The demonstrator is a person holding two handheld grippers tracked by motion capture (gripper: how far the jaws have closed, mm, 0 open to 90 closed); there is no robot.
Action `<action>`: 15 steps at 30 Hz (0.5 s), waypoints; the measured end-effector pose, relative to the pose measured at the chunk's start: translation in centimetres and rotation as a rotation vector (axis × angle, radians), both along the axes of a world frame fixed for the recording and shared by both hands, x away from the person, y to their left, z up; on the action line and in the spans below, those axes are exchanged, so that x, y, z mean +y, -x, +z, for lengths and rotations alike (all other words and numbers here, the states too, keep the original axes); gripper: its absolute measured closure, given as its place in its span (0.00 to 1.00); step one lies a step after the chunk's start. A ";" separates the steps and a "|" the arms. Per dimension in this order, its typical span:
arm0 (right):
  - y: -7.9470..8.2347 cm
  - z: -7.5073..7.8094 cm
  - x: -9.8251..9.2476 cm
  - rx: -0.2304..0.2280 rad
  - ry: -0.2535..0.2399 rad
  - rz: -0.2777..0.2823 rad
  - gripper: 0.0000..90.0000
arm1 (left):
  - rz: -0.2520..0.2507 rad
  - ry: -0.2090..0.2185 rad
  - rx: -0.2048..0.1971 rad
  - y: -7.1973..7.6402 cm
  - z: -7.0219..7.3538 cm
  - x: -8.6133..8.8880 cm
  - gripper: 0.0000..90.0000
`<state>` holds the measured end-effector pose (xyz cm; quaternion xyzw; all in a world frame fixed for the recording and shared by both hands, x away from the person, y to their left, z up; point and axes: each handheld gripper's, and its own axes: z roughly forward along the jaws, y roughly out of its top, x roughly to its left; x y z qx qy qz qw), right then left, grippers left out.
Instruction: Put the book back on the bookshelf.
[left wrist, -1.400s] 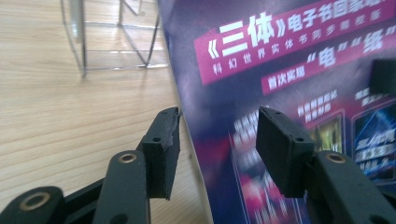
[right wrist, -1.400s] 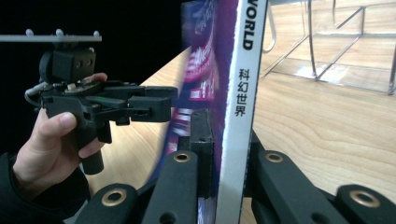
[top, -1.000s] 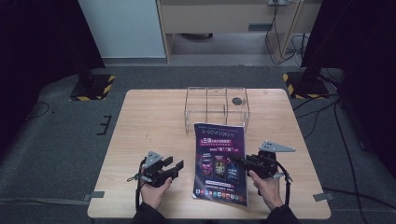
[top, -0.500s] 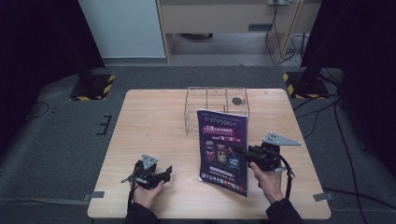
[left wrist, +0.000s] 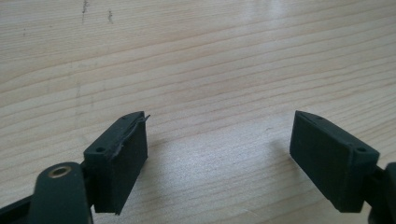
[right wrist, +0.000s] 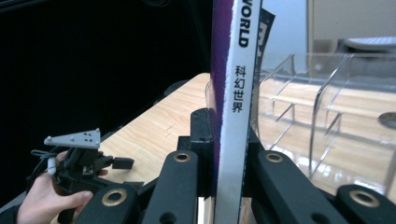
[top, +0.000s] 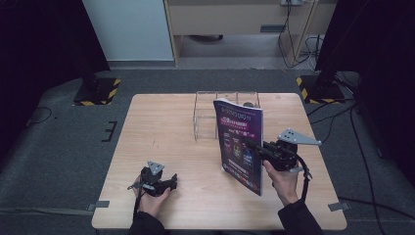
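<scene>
High view: the magazine (top: pixel 239 142) stood upright off the table (top: pixel 161 122), clamped at its spine edge by the right gripper (top: pixel 258 149). Its long axis ran near vertical, top edge leaning toward the clear acrylic rack (top: pixel 205 115), which stood just behind it. The right hand was far nearer the rack than the left. The left gripper (top: pixel 171 183) sat low, well apart from the rack, toward the near left of the table.

Left gripper view: the jaws stood wide apart, having just been opening, with nothing between them but bare tabletop.

Right gripper view: the jaws were closed tight on the magazine's spine (right wrist: pixel 232 112), which rose straight up. The rack's dividers (right wrist: pixel 322 107) lay just beyond, to the spine's right, slots open at the top.

Judgement: the move ahead needed the magazine carried toward the rack and lowered into a slot; room above the rack looked free.
</scene>
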<state>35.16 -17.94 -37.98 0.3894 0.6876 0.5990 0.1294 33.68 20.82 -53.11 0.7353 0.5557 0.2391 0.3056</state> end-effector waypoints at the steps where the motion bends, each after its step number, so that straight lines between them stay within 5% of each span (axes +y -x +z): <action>1: 0.0 0.3 -0.1 -0.005 0.002 -0.005 0.92 | 0.004 -0.002 0.001 -0.1 -0.1 0.0 0.20; 15: -0.6 3.9 -1.1 -0.089 0.003 -0.063 0.92 | 0.029 0.007 -0.005 -0.3 -0.4 0.2 0.14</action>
